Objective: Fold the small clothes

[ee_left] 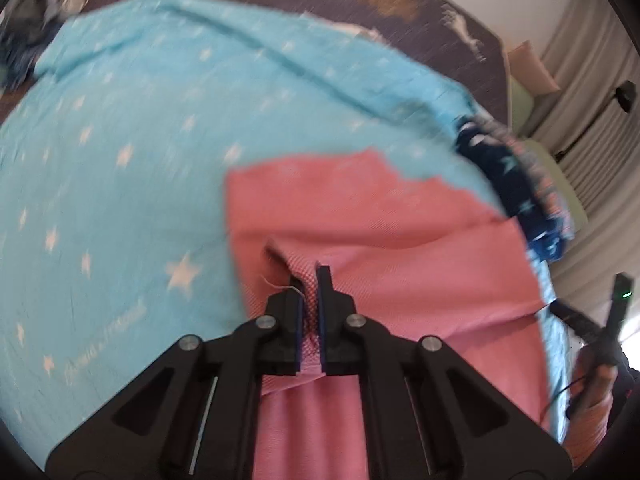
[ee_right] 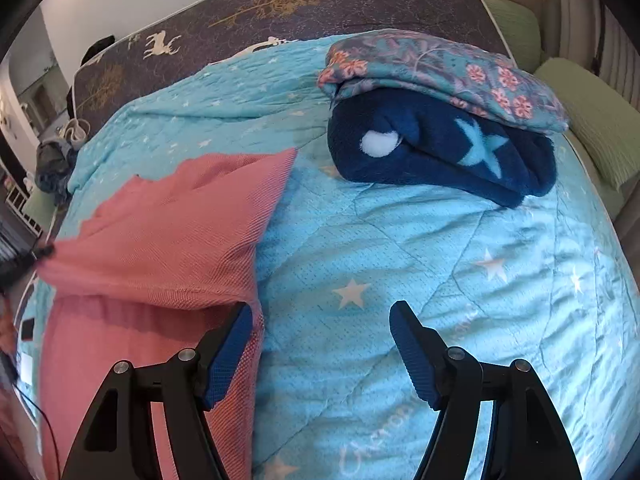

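The left gripper [ee_left: 310, 276] is pinching a bunched fold of the pink cloth [ee_left: 360, 216] tight between its pads, and the cloth is draping away from the jaws over the light blue star blanket [ee_left: 120, 140]. In the right wrist view the same pink cloth [ee_right: 160, 232] is lying on the left part of the blanket [ee_right: 440, 248], with one part raised into a slanting sheet and its far corner pointing up toward the middle of the bed. The right gripper [ee_right: 322, 316] is hanging released just beside the cloth's right edge, its jaws standing wide apart with only blanket between them; its left finger [ee_right: 232, 344] is sitting over that edge, though whether it is touching is not clear. Farther back on the blanket, well apart from the pink cloth, a folded dark blue fleece [ee_right: 440, 152] with a pale star is lying under a folded flowered cloth [ee_right: 432, 68]. Beyond them a dark bedcover [ee_right: 280, 4] with deer is showing, and green pillows [ee_right: 592, 136] are sitting at the right
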A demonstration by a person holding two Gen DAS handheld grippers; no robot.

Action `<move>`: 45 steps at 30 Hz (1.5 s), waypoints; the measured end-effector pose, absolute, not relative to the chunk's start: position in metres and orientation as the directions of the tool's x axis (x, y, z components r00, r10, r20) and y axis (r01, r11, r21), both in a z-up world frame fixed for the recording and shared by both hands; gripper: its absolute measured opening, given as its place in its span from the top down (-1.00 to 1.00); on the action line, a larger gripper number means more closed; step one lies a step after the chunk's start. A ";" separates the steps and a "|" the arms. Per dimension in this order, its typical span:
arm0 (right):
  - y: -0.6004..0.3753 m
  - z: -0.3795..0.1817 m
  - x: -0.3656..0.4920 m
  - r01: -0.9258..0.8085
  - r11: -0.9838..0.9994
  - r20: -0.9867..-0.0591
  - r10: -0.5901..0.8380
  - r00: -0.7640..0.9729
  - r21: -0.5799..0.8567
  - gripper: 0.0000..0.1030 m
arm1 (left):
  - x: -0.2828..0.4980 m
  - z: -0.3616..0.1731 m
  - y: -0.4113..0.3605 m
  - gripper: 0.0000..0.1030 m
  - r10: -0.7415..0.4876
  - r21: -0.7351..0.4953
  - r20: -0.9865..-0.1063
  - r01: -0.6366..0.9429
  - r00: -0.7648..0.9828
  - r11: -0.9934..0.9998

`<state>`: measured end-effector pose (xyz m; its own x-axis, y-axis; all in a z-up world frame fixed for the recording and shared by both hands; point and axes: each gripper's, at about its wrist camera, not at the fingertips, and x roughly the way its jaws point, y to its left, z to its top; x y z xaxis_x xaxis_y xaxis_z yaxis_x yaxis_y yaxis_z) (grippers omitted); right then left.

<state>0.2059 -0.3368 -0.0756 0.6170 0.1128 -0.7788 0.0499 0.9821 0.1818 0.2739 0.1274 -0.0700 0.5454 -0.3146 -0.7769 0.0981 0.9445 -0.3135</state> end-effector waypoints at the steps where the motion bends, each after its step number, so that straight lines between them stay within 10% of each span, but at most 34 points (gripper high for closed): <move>1: -0.336 -0.071 0.204 0.046 0.981 -0.772 0.118 0.624 0.187 -0.41 | 0.269 -0.073 0.130 0.82 -0.331 -0.335 -0.775 0.094 0.538 0.937; 4: -0.326 -0.054 0.198 0.022 0.980 -0.738 0.135 0.662 0.199 -0.41 | 0.262 -0.068 0.133 0.69 -0.382 -0.387 -0.750 0.110 0.540 0.915; 7: -0.309 -0.040 0.207 -0.038 0.982 -0.716 0.162 0.679 0.186 -0.41 | 0.262 -0.060 0.132 -0.14 -0.415 -0.416 -0.734 0.128 0.538 0.900; 12: -0.286 -0.047 0.238 -0.058 0.985 -0.739 0.158 0.655 0.159 -0.41 | 0.283 -0.063 0.127 -0.23 -0.363 -0.385 -0.754 0.080 0.547 0.919; 13: -0.284 -0.051 0.243 -0.058 0.984 -0.747 0.166 0.644 0.169 -0.41 | 0.288 -0.067 0.127 -0.17 -0.363 -0.389 -0.760 0.071 0.540 0.919; 15: -0.281 -0.058 0.257 -0.044 0.985 -0.760 0.155 0.631 0.165 -0.41 | 0.297 -0.071 0.122 0.88 -0.352 -0.372 -0.773 0.072 0.527 0.925; 16: -0.281 -0.061 0.266 -0.026 0.988 -0.765 0.137 0.629 0.155 -0.41 | 0.299 -0.069 0.120 0.94 -0.341 -0.360 -0.777 0.070 0.530 0.930; 22: -0.297 -0.086 0.295 0.093 0.992 -0.812 0.016 0.584 0.086 -0.41 | 0.275 -0.002 0.113 0.93 -0.411 -0.367 -0.580 0.225 0.704 0.903; 32: -0.317 -0.084 0.293 0.042 0.964 -0.773 0.183 0.607 0.261 -0.41 | 0.301 -0.086 0.168 0.91 -0.254 -0.353 -0.767 -0.056 0.588 0.934; 34: -0.316 -0.083 0.297 0.012 0.959 -0.771 0.221 0.598 0.285 -0.41 | 0.298 -0.093 0.171 0.57 -0.270 -0.375 -0.775 -0.072 0.571 0.924; 36: -0.316 -0.087 0.306 -0.003 0.947 -0.772 0.262 0.578 0.320 -0.41 | 0.299 -0.093 0.172 -0.23 -0.287 -0.398 -0.772 -0.080 0.566 0.914; 41: -0.317 -0.099 0.328 0.004 0.912 -0.753 0.337 0.565 0.411 -0.41 | 0.315 -0.097 0.168 -0.29 -0.382 -0.496 -0.741 -0.067 0.553 0.866; 42: -0.314 -0.099 0.331 -0.009 0.911 -0.746 0.343 0.571 0.412 -0.22 | 0.319 -0.099 0.167 -0.29 -0.390 -0.504 -0.739 -0.065 0.550 0.862; 43: -0.309 -0.098 0.335 -0.031 0.913 -0.743 0.350 0.570 0.407 0.72 | 0.324 -0.101 0.163 -0.28 -0.387 -0.502 -0.736 -0.065 0.556 0.862; 45: -0.302 -0.094 0.337 -0.016 0.932 -0.764 0.306 0.568 0.361 0.88 | 0.329 -0.099 0.158 0.83 -0.394 -0.505 -0.724 -0.046 0.566 0.862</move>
